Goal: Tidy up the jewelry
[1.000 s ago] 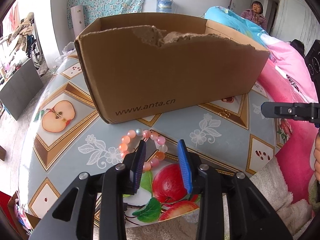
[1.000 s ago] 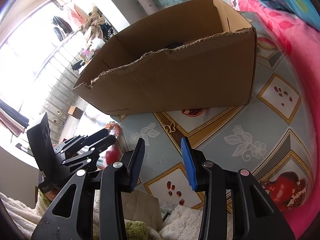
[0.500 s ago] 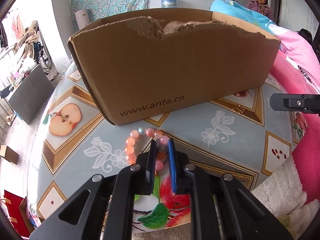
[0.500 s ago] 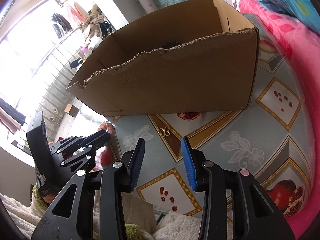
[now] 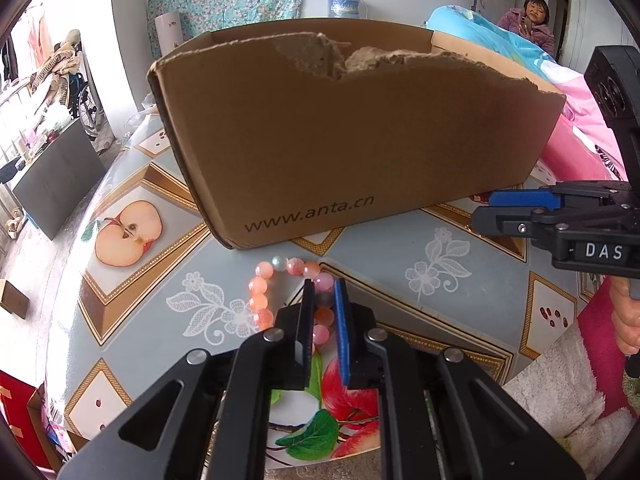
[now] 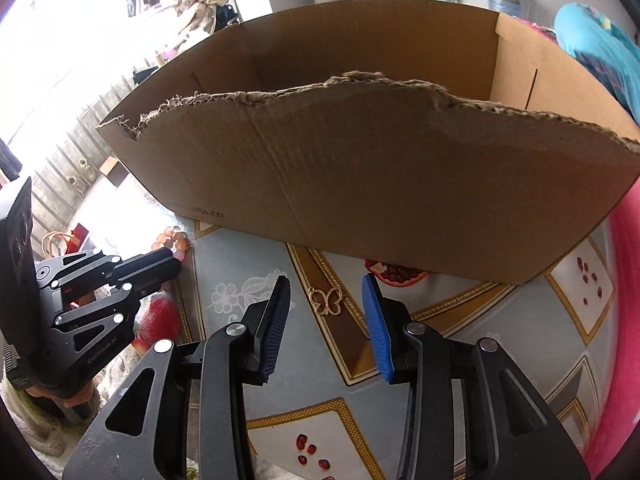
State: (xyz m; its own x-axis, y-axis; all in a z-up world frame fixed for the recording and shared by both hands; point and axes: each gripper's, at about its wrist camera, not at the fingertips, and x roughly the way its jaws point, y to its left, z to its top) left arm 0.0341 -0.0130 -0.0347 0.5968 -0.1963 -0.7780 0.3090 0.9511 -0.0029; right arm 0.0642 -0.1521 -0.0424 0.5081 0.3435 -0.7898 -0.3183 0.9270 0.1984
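Observation:
A bracelet of pink and orange beads point(image 5: 264, 284) lies on the fruit-patterned tablecloth point(image 5: 400, 256) just in front of a torn cardboard box point(image 5: 352, 136). My left gripper point(image 5: 323, 292) is shut on the bracelet's right side, with beads showing between its pads. In the right wrist view a small gold butterfly ornament point(image 6: 327, 301) lies on the cloth ahead of my right gripper point(image 6: 326, 292). Its jaws are closing slowly; the pads stand apart and touch nothing. The left gripper point(image 6: 170, 266) shows at the left of that view, by the beads point(image 6: 172, 240).
The box point(image 6: 380, 184) fills the far side of the table; its inside is mostly hidden. Pink and blue bedding point(image 5: 576, 120) lies to the right, white fleece point(image 5: 560, 392) at the near edge. A person point(image 5: 534, 16) sits far back. The right gripper point(image 5: 516, 210) reaches in from the right.
My left gripper has closed on the bracelet. My right gripper has moved leftwards and rolled; the butterfly ornament now lies between its fingers' line, and the box looks nearer.

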